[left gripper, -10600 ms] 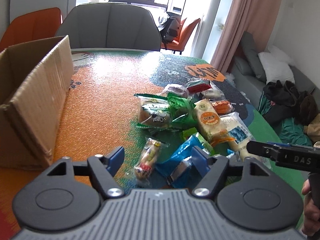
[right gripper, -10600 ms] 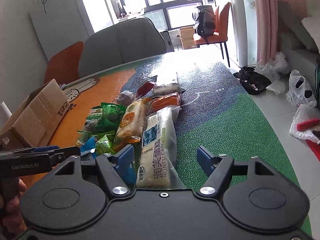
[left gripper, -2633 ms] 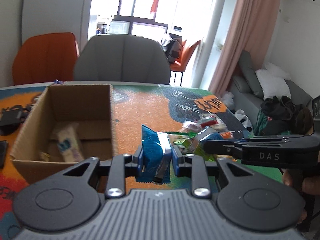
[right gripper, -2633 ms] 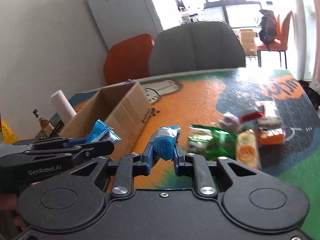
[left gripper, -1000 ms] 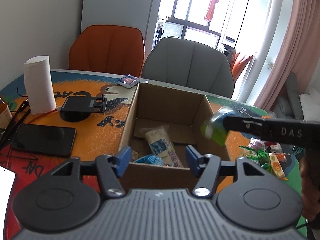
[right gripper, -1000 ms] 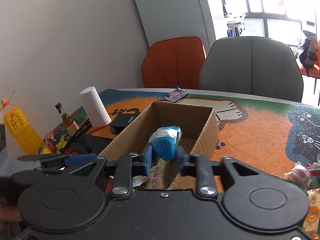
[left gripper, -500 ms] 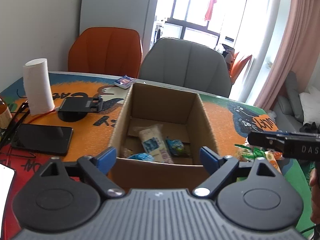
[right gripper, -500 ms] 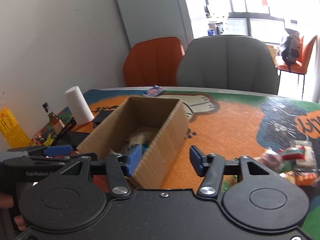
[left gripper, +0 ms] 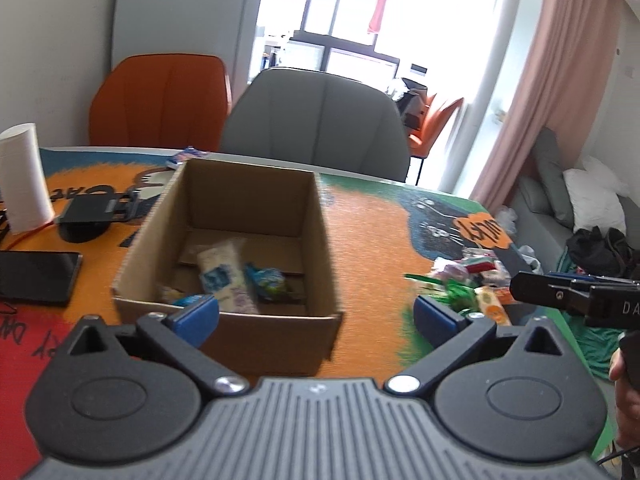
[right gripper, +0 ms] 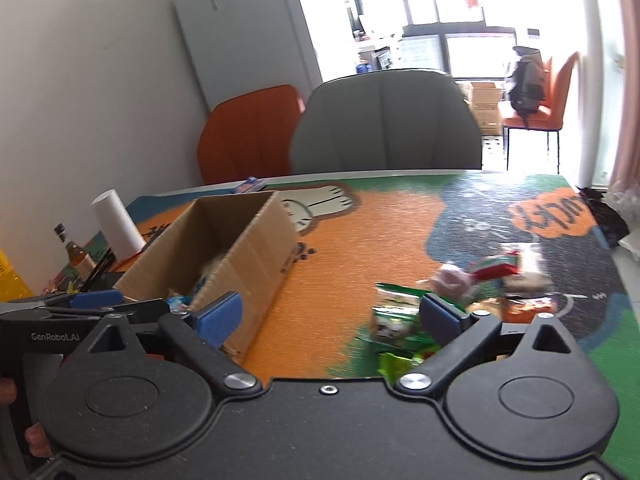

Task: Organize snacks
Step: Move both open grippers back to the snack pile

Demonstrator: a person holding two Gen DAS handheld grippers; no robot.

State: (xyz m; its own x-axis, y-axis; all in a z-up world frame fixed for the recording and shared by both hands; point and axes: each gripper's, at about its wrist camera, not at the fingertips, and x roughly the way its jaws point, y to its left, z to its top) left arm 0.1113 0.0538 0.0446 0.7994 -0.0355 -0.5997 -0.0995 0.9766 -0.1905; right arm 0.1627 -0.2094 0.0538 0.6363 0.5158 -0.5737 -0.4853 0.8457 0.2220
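Observation:
An open cardboard box [left gripper: 320, 248] stands on the table and holds several snack packets [left gripper: 224, 276]; it also shows at the left in the right wrist view [right gripper: 256, 256]. My left gripper [left gripper: 316, 316] is open and empty, just in front of the box's near wall. My right gripper [right gripper: 328, 316] is open and empty, to the right of the box, facing a pile of loose snacks [right gripper: 472, 296]. The pile also shows in the left wrist view [left gripper: 468, 280]. Both views are motion-blurred.
A paper roll [left gripper: 22, 176], a black stand [left gripper: 96, 212] and a phone [left gripper: 36, 276] lie left of the box. A bottle [right gripper: 76, 256] stands at the far left. A grey chair [left gripper: 316, 120] and an orange chair [left gripper: 160, 100] stand behind the table.
Both grippers let go of their blue packets into the box and opened. They have since swung right, away from the box and toward the snack pile.

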